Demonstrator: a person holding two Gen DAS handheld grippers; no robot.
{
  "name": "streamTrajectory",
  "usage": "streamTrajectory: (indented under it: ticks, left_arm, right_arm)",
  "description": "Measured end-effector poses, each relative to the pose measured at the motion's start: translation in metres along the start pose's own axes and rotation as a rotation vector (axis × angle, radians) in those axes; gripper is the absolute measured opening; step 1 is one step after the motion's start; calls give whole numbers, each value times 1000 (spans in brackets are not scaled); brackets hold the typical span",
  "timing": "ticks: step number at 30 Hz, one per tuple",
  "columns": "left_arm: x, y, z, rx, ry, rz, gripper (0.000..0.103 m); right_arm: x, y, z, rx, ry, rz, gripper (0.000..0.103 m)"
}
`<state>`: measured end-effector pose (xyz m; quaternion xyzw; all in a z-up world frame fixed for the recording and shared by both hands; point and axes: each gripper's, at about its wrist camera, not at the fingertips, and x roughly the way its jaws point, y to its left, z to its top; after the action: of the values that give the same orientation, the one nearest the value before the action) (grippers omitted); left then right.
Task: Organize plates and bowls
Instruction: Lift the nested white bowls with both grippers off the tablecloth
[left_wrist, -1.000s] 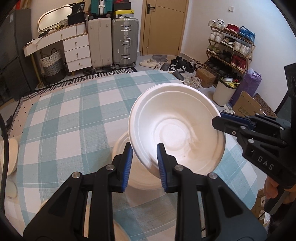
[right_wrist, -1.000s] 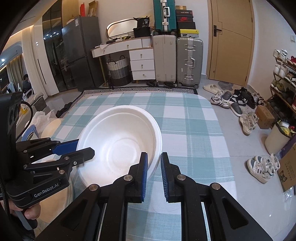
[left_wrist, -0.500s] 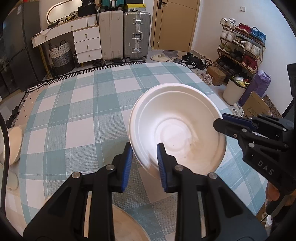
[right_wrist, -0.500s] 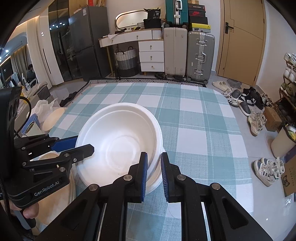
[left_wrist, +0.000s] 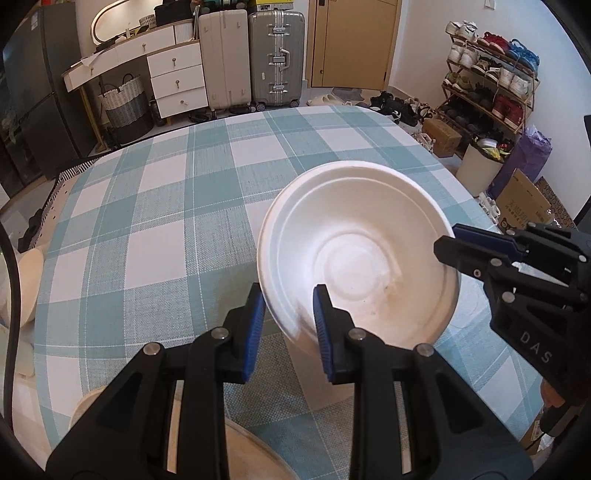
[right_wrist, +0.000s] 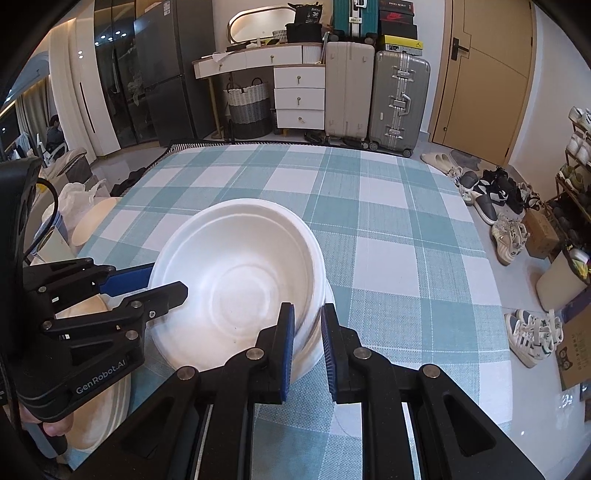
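Here, both grippers share one white foam bowl (left_wrist: 360, 273), which sits right of centre in the left wrist view and left of centre in the right wrist view, above the checked tablecloth (left_wrist: 155, 206). The left gripper (left_wrist: 288, 326) has its blue-padded jaws narrowed onto the bowl's near rim, one pad outside the wall and one inside, so it clearly has hold of the bowl. The right gripper (right_wrist: 307, 343) does likewise on the opposite rim, its jaws closed down to a slim gap with the foam wall pinched between them. Two grips on opposite sides look sensible to me: the bowl is light and flimsy, and a single pinch would let it tip or flex. It is tilted a little, its hollow facing both cameras. In the right wrist view a second white rim (right_wrist: 321, 332) shows just under the held bowl, so it may be nested in another or being set onto one; I cannot tell whether they touch. A stack of beige plates (right_wrist: 107, 398) lies at the lower left of that view, below the left tool, probably the sorted pile for plates.
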<state>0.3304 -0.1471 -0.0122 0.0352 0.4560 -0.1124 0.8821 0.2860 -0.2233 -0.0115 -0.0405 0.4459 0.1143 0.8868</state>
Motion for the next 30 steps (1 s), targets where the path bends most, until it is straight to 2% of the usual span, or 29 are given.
streamTrajectory:
  ticks: [13, 30]
  left_arm:
    - [26, -8, -2, 31, 32, 31, 23]
    - [32, -9, -3, 52, 42, 36, 24]
  right_arm:
    - [9, -3, -5, 3, 18, -14, 15]
    - [20, -4, -8, -3, 38, -27, 17]
